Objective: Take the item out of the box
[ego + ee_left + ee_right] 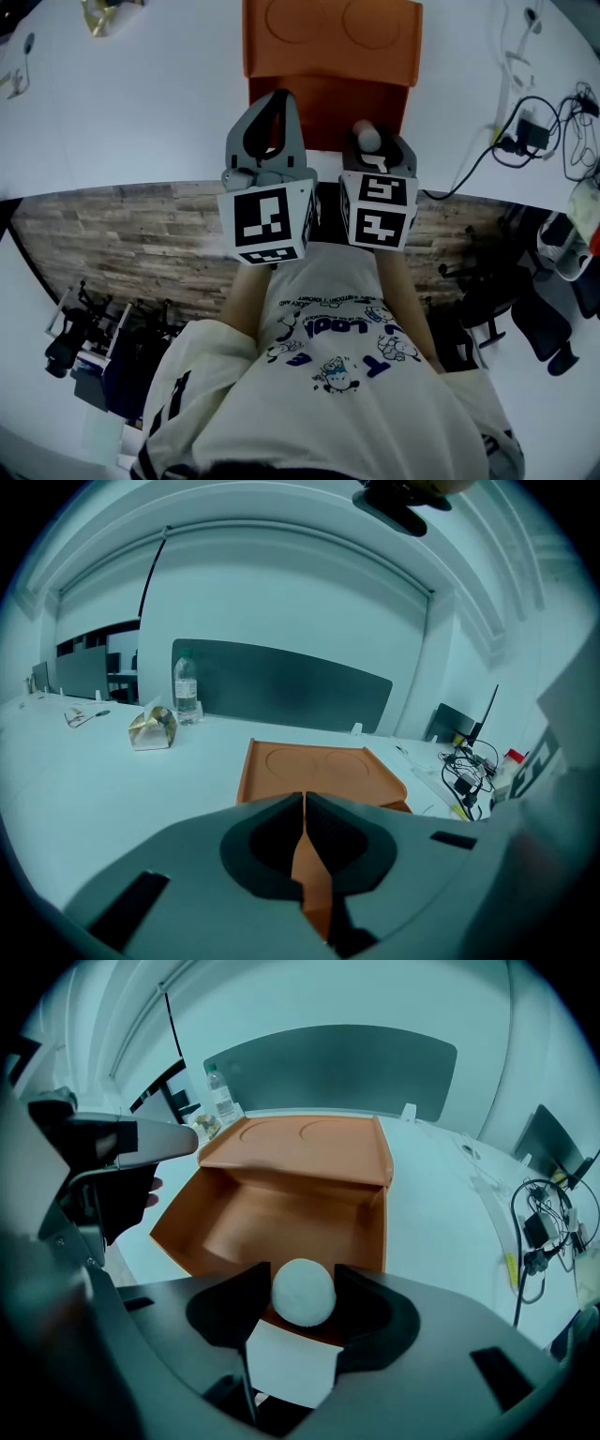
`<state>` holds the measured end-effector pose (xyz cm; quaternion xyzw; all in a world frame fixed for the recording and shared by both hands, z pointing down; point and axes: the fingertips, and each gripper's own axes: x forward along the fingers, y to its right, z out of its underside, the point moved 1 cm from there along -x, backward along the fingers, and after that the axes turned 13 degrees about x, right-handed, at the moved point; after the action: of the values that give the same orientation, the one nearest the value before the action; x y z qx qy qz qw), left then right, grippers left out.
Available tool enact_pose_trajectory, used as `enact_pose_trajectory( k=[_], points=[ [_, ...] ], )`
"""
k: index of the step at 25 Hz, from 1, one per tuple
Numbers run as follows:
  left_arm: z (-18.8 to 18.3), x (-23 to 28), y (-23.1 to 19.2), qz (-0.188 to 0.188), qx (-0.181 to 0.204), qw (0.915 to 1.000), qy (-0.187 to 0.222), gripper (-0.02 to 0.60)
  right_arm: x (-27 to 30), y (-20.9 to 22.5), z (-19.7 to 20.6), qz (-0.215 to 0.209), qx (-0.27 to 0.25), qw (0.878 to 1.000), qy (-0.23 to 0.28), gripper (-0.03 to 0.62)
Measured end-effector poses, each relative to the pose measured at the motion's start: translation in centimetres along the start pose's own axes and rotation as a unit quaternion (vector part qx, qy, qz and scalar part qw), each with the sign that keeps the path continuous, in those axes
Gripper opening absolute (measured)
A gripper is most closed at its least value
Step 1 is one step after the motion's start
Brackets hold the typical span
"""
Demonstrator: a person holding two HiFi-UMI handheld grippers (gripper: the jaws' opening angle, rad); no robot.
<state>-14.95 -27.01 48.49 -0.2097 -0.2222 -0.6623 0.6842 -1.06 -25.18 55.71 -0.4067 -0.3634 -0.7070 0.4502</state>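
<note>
An orange box point(323, 98) lies open on the white table point(141, 112), its lid point(333, 37) folded back on the far side. The right gripper view shows the box's inside point(281, 1215) with nothing in it. My right gripper point(368, 141) is shut on a small white ball point(367, 135), holding it over the box's near edge; the ball point(303, 1291) sits between the jaws. My left gripper point(280, 97) is shut with nothing in it, over the box's near left part. Its jaws point(305, 803) meet, and the lid point(319, 769) lies beyond them.
A water bottle point(187, 688) and a crumpled gold wrapper point(153, 728) stand far left on the table. Cables and a power adapter point(530, 131) lie at the right. A dark divider panel point(281, 686) lines the far edge. Office chairs point(525, 309) stand on the floor below.
</note>
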Motion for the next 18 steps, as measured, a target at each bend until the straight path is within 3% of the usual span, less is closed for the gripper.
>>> enact_pose_trajectory(
  k=[18],
  points=[
    [0.9,0.0,-1.3,-0.003,-0.014,0.9999,-0.009,0.023,0.5,0.1,0.2,0.028,0.002,0.999,-0.019,0.198]
  ],
)
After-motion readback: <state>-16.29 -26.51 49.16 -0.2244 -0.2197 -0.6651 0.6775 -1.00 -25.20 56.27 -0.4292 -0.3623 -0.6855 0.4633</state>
